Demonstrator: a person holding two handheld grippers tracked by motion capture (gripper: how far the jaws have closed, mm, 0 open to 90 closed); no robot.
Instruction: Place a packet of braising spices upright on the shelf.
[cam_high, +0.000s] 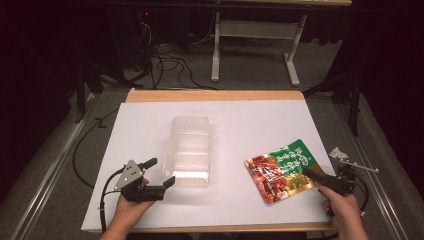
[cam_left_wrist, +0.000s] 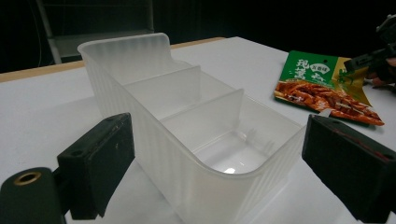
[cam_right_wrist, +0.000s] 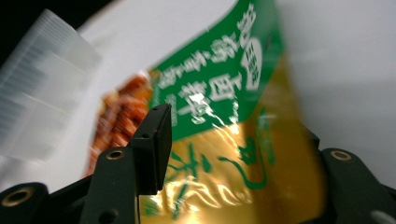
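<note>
From the high view, the left gripper (cam_high: 161, 174) stands open around the near end of the clear box (cam_high: 190, 150) while the right gripper (cam_high: 311, 175) reaches onto the snack packet (cam_high: 281, 170) lying right of it on the white table (cam_high: 150, 125). In the left gripper view the jaws flank the box (cam_left_wrist: 187, 135) without touching. In the right gripper view the jaws straddle the packet's gold edge (cam_right_wrist: 224, 154), not yet pinching; I judge the pickup is in hand, and next needs a firm close and lift into the box.

One clear box (cam_high: 190, 150) with three compartments, one snack packet (cam_high: 280, 170).

A white table (cam_high: 150, 200) bears a clear divided bin (cam_high: 190, 150) and a snack packet (cam_high: 280, 170).
</note>
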